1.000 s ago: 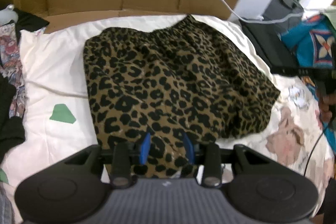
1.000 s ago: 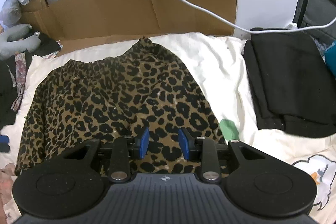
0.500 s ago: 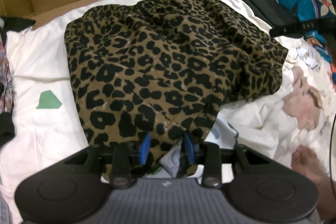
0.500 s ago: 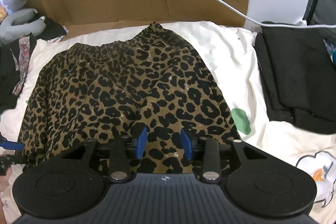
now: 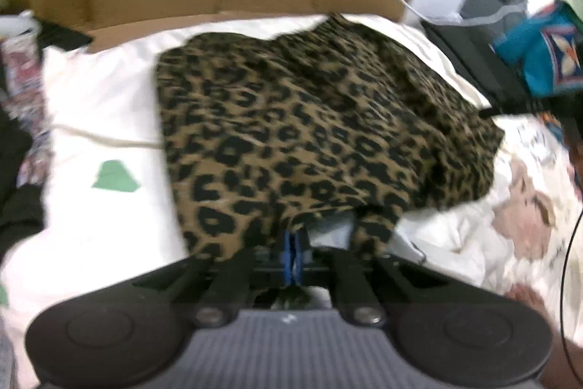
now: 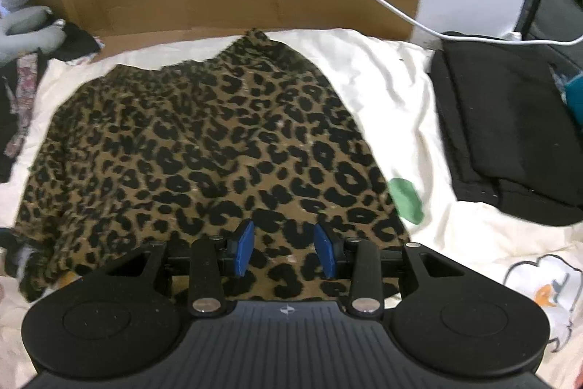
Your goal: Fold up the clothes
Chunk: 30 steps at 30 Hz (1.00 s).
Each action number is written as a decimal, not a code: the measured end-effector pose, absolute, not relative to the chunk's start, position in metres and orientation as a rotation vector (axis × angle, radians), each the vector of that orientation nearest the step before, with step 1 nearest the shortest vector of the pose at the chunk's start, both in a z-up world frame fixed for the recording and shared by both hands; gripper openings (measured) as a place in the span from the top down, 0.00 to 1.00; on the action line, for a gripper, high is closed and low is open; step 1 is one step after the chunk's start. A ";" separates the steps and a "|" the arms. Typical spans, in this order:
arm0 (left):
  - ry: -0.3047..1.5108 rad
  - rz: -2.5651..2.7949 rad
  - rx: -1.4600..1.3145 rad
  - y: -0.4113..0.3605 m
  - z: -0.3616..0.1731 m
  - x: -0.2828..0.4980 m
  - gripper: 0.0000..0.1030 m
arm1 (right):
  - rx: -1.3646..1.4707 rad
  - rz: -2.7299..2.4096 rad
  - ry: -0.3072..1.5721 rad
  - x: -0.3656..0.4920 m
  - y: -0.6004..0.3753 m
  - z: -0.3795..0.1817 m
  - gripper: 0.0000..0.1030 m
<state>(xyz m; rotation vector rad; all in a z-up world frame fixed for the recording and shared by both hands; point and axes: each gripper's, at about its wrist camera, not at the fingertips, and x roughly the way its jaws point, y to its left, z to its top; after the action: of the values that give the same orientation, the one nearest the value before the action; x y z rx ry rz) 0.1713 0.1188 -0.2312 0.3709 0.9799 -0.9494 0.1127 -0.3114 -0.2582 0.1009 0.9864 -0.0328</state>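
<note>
Left gripper (image 5: 292, 252) is pinching the leopard skirt (image 5: 309, 133) hem at 6 o'clock; right gripper (image 6: 283, 248) is hovering spread over it.

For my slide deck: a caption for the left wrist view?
Left gripper shut on the leopard-print skirt hem, on the white bedsheet.

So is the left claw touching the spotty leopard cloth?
Touching. In the left wrist view the left claw is shut, its blue pads pinching the near hem of the leopard cloth, which lifts off the sheet there.
</note>
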 end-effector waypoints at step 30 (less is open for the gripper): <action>0.901 -0.561 0.083 0.259 -0.207 0.237 0.99 | 0.147 -0.160 1.056 0.117 -0.341 -0.290 0.58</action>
<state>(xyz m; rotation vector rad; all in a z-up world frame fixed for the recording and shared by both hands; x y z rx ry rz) 0.2367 0.2588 -0.2068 0.0831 0.9006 -0.5615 0.1170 -0.3409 -0.2905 0.1468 1.0556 -0.1601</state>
